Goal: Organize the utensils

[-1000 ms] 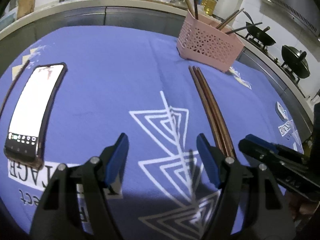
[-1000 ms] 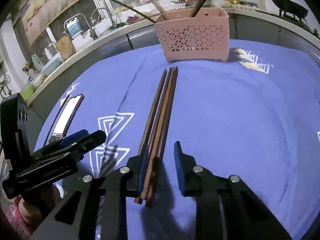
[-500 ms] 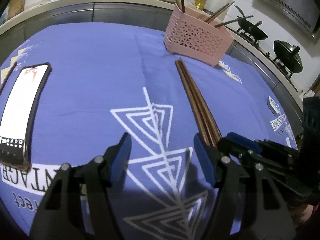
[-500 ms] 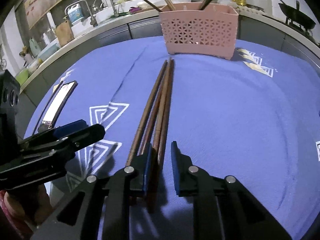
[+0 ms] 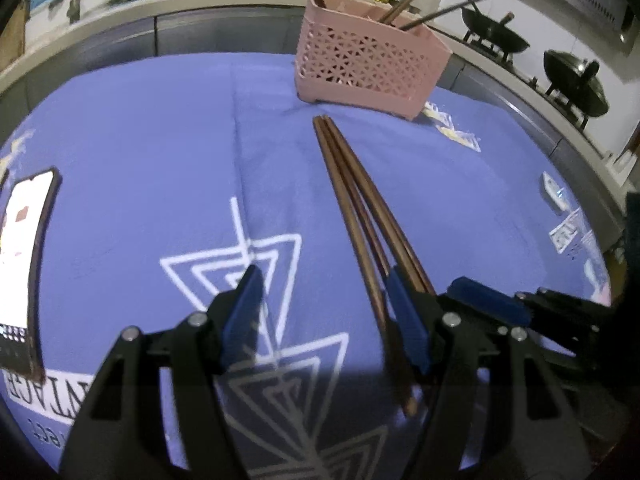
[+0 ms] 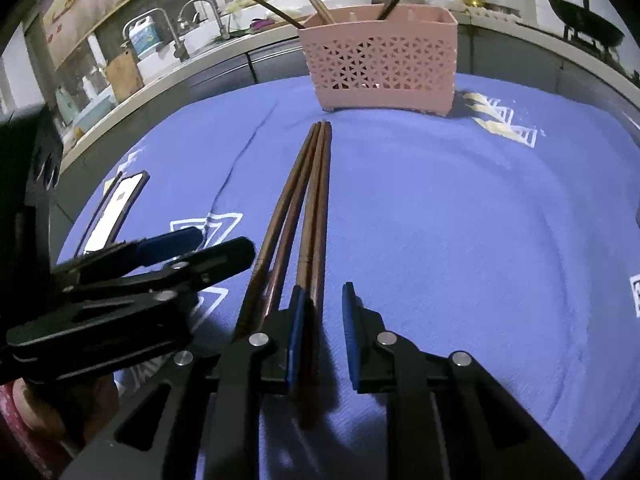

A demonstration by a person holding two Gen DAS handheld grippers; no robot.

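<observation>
Compared with a second ago, the left gripper (image 5: 324,300) has slid sideways toward the dark brown wooden chopsticks (image 5: 356,200), so the bundle that used to sit off to its right now has its near ends right beside the right-hand blue pad. The white-screened phone in a dark case (image 5: 24,256) has drifted out to the left edge of that view.

Left wrist view: the jaws stand wide apart with nothing between them, just the blue cloth with white triangle print (image 5: 160,160). One chopstick runs along the inner side of the right finger; can't tell if it's actually touching. The far tips point at the pink perforated plastic utensil basket (image 5: 368,68), which already has a few sticks poking out of it. The right gripper (image 5: 486,304) pokes in from the right.

Right wrist view: the right gripper (image 6: 320,320) has its jaws narrowed but still parted. Part of the bundle (image 6: 312,200) lies in the gap against the left pad, the rest just outside it; the right pad is clear of the wood. The sticks lie flat on the cloth (image 6: 460,220), tips just short of the basket (image 6: 380,56). The left gripper (image 6: 200,246) sits just left of the bundle, phone (image 6: 116,208) beyond it.
</observation>
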